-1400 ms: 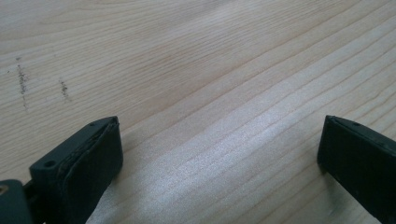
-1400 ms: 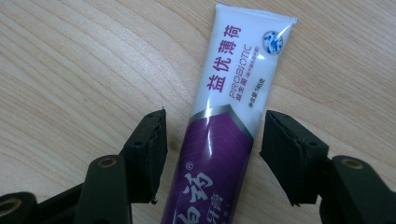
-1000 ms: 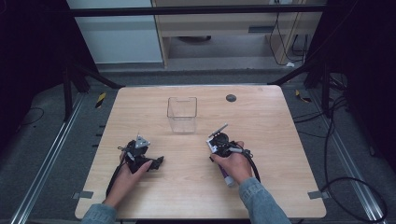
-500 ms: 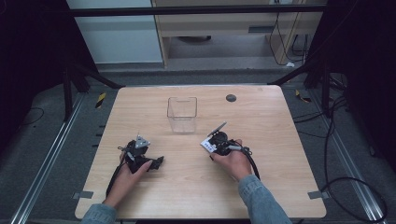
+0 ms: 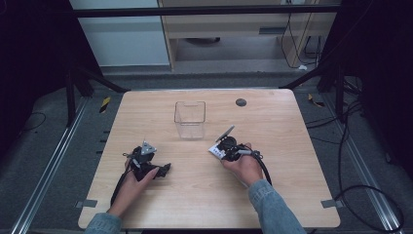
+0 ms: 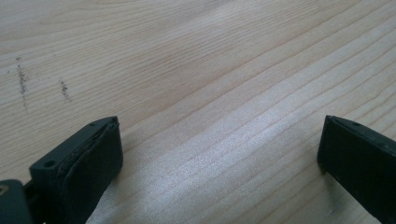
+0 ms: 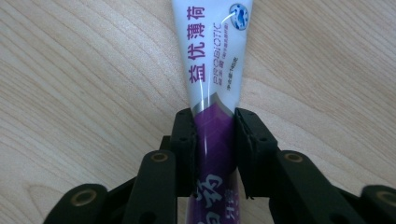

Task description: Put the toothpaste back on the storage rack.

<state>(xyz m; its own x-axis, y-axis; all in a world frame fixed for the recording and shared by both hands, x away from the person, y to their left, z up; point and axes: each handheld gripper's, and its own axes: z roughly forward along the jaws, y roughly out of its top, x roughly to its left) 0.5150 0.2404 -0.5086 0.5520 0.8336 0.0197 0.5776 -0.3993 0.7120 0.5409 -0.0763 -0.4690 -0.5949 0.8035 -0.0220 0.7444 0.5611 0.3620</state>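
We see a pale matt wooden table (image 5: 195, 195), a glossy white-and-purple plastic tube (image 7: 212, 70), a clear smooth plastic box (image 5: 190, 119), and matt black tool pads (image 6: 93, 158).

Light wood-grain counter (image 5: 292, 195), square top with rounded corners. Clear plastic box (image 5: 190, 119), open-topped and upright, stands on it just beyond the right hand-held gripper (image 5: 217, 150) and to its left, and well beyond the left hand-held gripper (image 5: 163, 170). Small dark round disc (image 5: 240, 102) lies near the far edge, well beyond the right hand-held gripper. White and purple tube (image 7: 212, 70) lies flat on the wood at the right hand-held gripper, between its jaws. A few faint dark scuff marks (image 6: 21, 81) on the wood ahead of the left hand-held gripper.
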